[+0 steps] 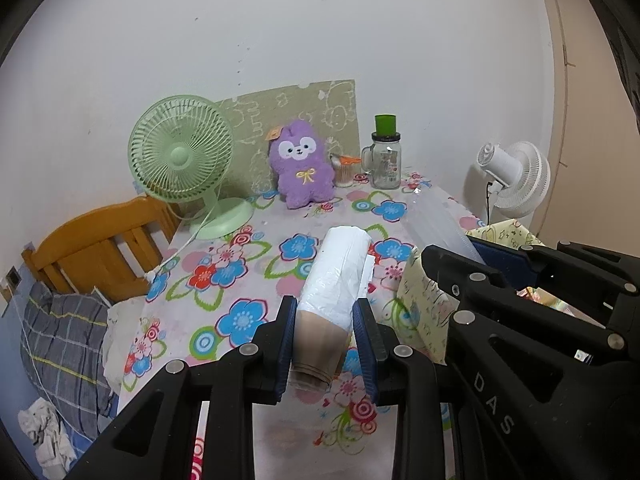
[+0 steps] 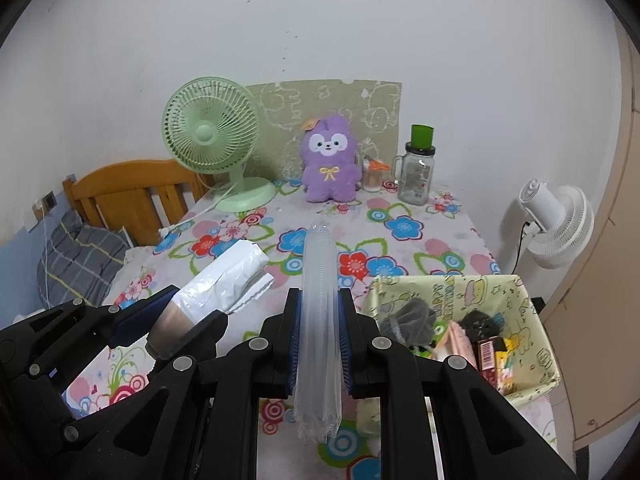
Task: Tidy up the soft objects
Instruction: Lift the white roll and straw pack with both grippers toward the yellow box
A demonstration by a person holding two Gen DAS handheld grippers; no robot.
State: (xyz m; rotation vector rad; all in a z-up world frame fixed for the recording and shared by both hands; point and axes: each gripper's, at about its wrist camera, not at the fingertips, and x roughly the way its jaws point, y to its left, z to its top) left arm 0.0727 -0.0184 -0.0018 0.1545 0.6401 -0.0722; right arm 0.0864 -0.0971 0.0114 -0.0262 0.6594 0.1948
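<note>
Both wrist cams sit side by side, low over table [image 1: 240,280], facing wall; share purple plush [image 2: 329,168].

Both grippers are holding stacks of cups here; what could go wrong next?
The left gripper pinches only the brown end of the paper cups, so the stack may sag or slip. The clear cups in the right gripper reach far forward and could hit the paper cups.

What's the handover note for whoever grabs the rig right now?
Left gripper: jaws shut on the paper cup stack, held above the table.
Right gripper: jaws shut on the clear cup sleeve, also lifted.
Basket at right already holds a few small items.
Purple plush sits at the back by the green fan, untouched.
Left: probably set both stacks down, then the plush.
</note>
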